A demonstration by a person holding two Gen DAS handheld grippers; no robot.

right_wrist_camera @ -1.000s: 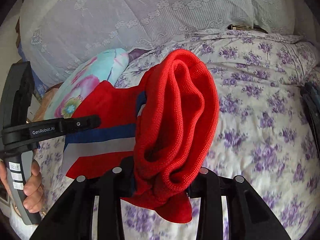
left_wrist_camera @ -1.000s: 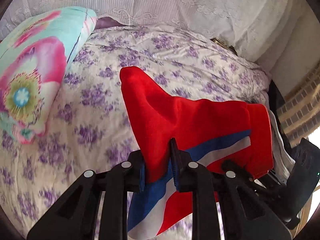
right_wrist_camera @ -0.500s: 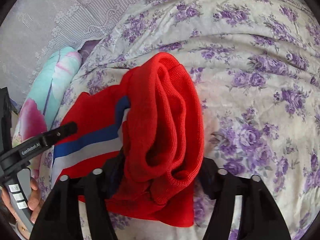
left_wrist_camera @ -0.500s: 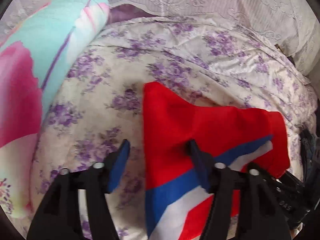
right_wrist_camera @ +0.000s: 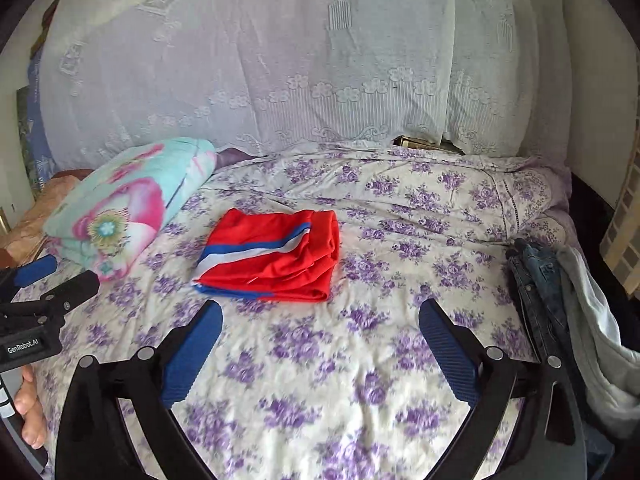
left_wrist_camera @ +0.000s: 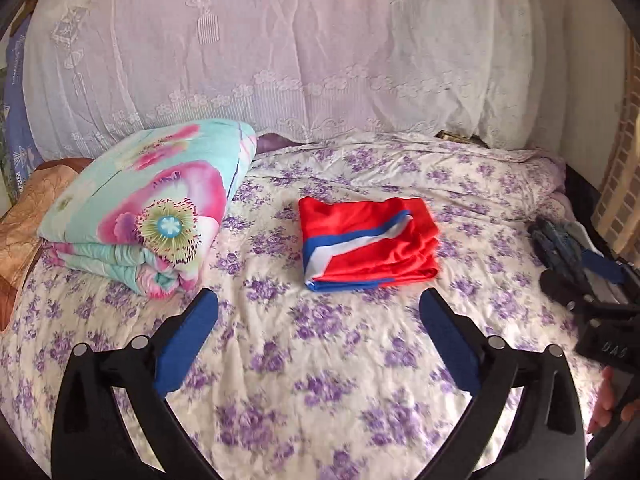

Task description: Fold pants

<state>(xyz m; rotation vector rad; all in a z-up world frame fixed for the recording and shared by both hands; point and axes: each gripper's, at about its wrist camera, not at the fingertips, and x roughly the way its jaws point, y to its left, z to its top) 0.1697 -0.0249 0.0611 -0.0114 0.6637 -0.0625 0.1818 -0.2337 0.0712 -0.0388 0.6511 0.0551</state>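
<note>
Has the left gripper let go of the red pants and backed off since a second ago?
Yes. The left gripper is open and has pulled back; the red pants lie folded on the floral sheet, beside the folded quilt.

- Before you lies a bed under a white sheet printed with purple flowers (left_wrist_camera: 320,340), creased in places.
- At your left sits a folded turquoise quilt with big pink flowers (left_wrist_camera: 152,208), resting on the sheet near the head of the bed.
- Just beyond that quilt you see a tan and brown patterned cloth (left_wrist_camera: 24,216), partly hidden by it.
- Behind the bed hangs a white lace curtain with embroidered flower borders (right_wrist_camera: 304,60), reaching down to the bedding.
- At your right, on the bed's edge, you have dark blue denim jeans (right_wrist_camera: 536,280) lying beside a pale grey garment (right_wrist_camera: 592,320); they touch.
</note>
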